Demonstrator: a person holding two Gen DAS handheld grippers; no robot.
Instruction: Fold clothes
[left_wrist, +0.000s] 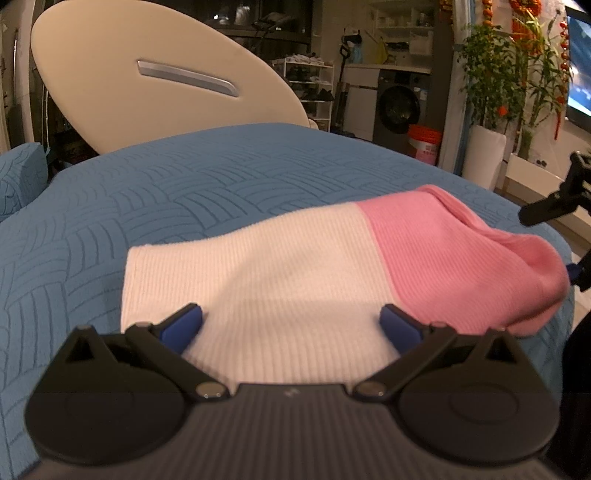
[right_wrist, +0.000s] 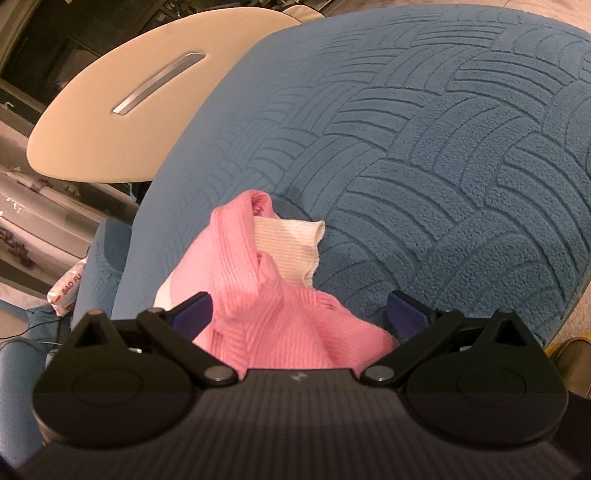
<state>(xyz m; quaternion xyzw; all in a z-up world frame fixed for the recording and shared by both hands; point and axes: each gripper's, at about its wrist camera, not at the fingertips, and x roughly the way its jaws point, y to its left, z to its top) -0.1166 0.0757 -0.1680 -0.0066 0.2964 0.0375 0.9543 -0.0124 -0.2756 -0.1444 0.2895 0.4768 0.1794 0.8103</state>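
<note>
Left wrist view: my left gripper (left_wrist: 291, 325) stood wide open over the white half of the pink-and-white knit sweater (left_wrist: 332, 254), gripping nothing. My right gripper (right_wrist: 301, 314) was equally spread around the bunched pink end (right_wrist: 269, 310). The sweater lay on the blue quilted bed (left_wrist: 184, 177), seemingly part-folded, with that end still to be tidied.
</note>
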